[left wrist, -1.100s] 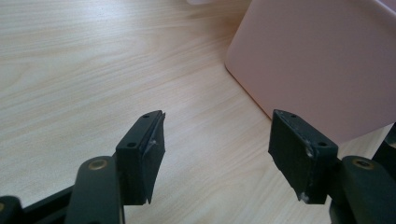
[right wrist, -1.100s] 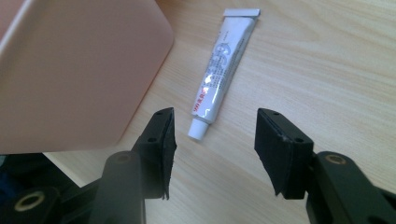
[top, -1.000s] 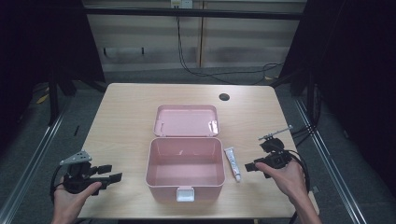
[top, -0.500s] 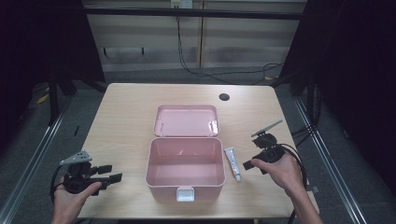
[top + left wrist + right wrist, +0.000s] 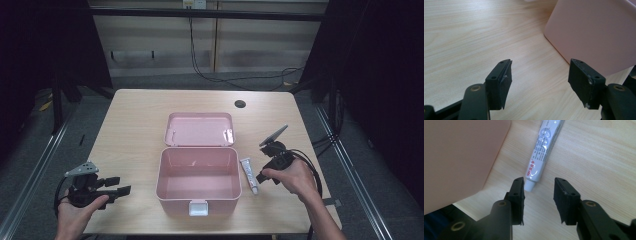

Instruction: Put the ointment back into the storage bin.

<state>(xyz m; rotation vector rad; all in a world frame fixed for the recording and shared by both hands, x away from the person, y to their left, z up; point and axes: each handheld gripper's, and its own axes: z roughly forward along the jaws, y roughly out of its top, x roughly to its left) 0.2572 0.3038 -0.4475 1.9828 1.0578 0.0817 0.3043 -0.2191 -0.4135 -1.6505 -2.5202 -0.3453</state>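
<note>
The box (image 5: 198, 177) sits mid-table (image 5: 135, 125), its lid (image 5: 200, 128) lying open behind it. The tube (image 5: 248, 175) lies just right of the box (apart from it). My right gripper (image 5: 261, 178) is beside the tube's near end, my left gripper (image 5: 121, 186) well left of the box.

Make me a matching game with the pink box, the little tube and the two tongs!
Things:
1. pink box
2. white tube
3. left tongs
4. right tongs

States:
A. lies flat on the table beside the box
B. lid open, nothing inside
C. open, right at the tube's cap
D. open, pointing at the box's side

Pairs: 1-B, 2-A, 3-D, 4-C
</note>
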